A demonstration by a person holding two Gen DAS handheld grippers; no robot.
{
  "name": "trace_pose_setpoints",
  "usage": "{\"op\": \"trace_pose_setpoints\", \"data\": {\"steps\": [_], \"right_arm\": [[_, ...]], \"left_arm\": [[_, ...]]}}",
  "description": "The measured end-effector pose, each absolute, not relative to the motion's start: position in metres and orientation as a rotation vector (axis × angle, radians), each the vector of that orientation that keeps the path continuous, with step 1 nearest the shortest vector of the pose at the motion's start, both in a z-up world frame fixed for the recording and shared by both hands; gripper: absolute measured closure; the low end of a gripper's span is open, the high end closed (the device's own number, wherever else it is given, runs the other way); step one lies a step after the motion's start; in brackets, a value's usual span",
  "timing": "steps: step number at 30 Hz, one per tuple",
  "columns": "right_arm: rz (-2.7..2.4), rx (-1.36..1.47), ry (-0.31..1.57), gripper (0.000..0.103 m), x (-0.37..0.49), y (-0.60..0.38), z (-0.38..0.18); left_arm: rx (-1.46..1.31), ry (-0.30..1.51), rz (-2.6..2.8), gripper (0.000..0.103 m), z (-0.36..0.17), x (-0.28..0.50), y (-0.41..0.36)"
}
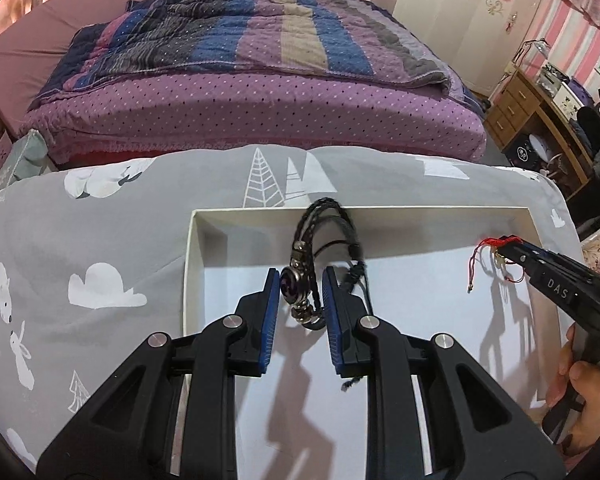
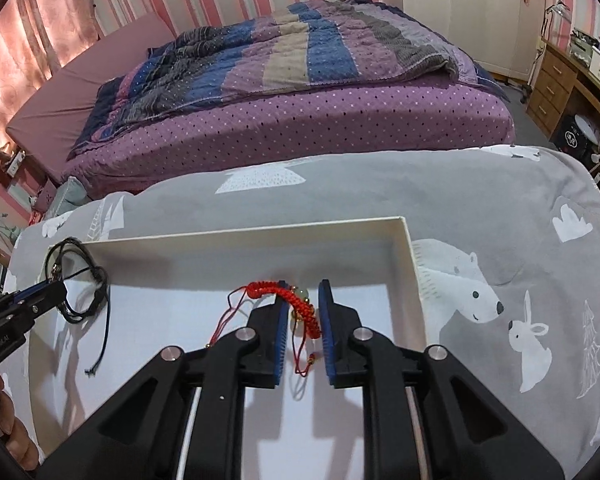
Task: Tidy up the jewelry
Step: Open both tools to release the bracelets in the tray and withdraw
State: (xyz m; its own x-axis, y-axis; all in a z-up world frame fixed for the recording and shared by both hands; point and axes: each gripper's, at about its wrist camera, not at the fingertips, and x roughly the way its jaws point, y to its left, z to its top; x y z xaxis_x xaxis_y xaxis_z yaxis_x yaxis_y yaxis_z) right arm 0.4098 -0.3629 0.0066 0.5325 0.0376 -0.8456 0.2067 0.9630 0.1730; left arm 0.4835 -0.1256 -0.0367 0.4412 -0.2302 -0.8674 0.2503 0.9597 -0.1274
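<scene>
Hanging between the blue-padded fingers of the left gripper (image 1: 300, 280) is a black braided leather bracelet (image 1: 328, 236) with a round dark glassy charm and metal beads. The pads pinch the charm section from both sides, while the braided loops arch upward past the fingertips and loose cord ends dangle below. The bracelet is held above the left half of a shallow white cardboard box tray (image 1: 204, 240), its shadow falling on the tray floor.

The right gripper (image 2: 303, 292) carries a red woven cord bracelet (image 2: 288, 300) with a pale green bead and small gold beads. The red braid lies against the left blue pad and crosses the gap, but a sliver of space shows beside the right pad; whether both pads press on it cannot be told, since the jaws are narrowly parted and have just been widening. Thin red tassel strings hang down over the right half of the tray (image 2: 412, 264).

The tray sits on a grey cloth printed with white polar bears, rabbits and trees (image 2: 500, 208). Beyond it stands a bed with a purple dotted sheet and a striped quilt (image 1: 260, 48). A person's hand (image 1: 580, 396) grips the right tool's handle at the edge of the left wrist view.
</scene>
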Motion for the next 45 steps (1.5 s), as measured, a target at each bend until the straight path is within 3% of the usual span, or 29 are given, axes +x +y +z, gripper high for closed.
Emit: {"op": "trace_pose_setpoints", "data": {"steps": [3, 6, 11, 15, 26, 28, 45], "right_arm": [[-0.106, 0.264, 1.011, 0.084, 0.408, -0.364, 0.008], [-0.108, 0.261, 1.002, 0.065, 0.407, -0.365, 0.01], [-0.106, 0.24, 0.986, 0.062, 0.4, -0.363, 0.018], [-0.108, 0.228, 0.962, 0.051, 0.39, -0.362, 0.029], [-0.077, 0.252, 0.94, 0.05, 0.322, -0.351, 0.073], [-0.063, 0.248, 0.933, 0.045, 0.304, -0.347, 0.087], [-0.013, 0.215, 0.87, 0.045, 0.167, -0.329, 0.183]], "left_arm": [[0.02, 1.071, -0.292, 0.074, -0.035, 0.483, -0.123], [0.026, 1.064, -0.29, 0.068, -0.032, 0.48, -0.123], [0.031, 1.05, -0.298, 0.067, -0.023, 0.468, -0.121], [0.063, 1.024, -0.285, 0.055, -0.014, 0.456, -0.121], [0.091, 0.973, -0.26, 0.042, 0.027, 0.392, -0.098], [0.089, 0.957, -0.258, 0.037, 0.04, 0.376, -0.091], [0.112, 0.907, -0.219, 0.03, 0.098, 0.261, -0.043]]}}
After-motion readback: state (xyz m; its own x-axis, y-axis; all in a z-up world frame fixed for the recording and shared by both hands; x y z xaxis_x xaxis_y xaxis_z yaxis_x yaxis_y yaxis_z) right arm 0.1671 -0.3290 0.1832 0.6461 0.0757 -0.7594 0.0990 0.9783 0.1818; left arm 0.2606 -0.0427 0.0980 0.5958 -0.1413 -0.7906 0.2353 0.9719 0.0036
